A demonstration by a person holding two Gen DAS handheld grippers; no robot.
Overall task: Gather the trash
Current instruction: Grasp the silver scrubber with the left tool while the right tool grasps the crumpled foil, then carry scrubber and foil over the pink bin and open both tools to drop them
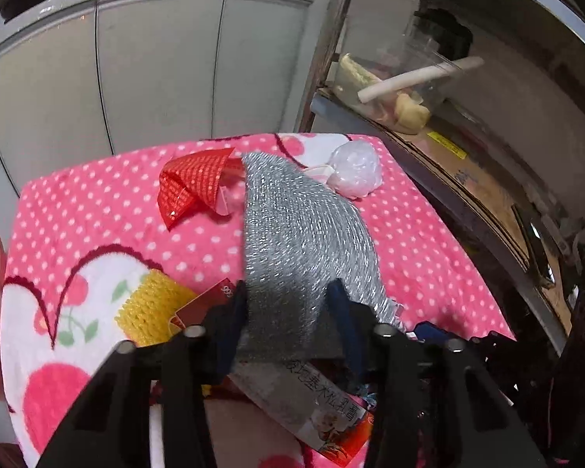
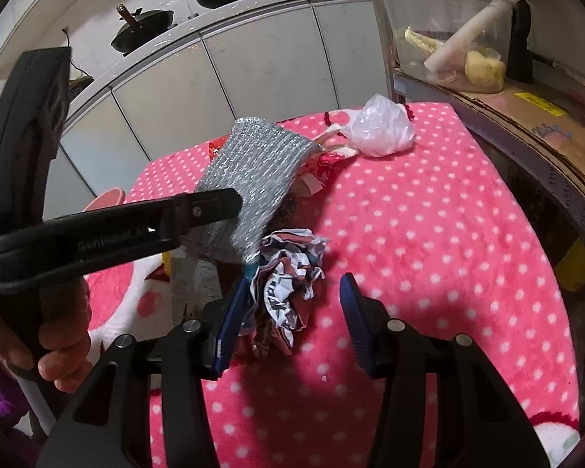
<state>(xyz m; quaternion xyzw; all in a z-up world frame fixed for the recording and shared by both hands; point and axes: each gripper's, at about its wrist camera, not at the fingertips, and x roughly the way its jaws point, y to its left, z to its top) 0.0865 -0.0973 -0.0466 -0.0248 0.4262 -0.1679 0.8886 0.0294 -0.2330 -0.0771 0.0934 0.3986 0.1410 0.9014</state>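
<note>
Left tongs (image 1: 288, 296) gripping silver mesh sheet (image 1: 292, 234); right tongs (image 2: 292, 304) standing half-wide around crumpled paper (image 2: 288, 273). Red wrapper (image 1: 195, 187), plastic bag (image 1: 355, 169) still lying uncollected on bench (image 1: 429, 253).

You have several pieces of trash on the pink polka-dot blanket (image 2: 429, 234). The silver glitter sheet (image 1: 292, 234) is raised off the blanket and tilted, its near end between the left gripper's pads. A crumpled printed paper wad (image 2: 288, 284) sits between the right gripper's pads, touching the left one. A knotted clear plastic bag (image 2: 382, 124) lies near the far edge. A folded red sequin mesh (image 1: 195, 187) lies just beside the sheet's far end. A yellow foam net (image 1: 152, 304) and a red card (image 1: 206, 304) lie close together.
</note>
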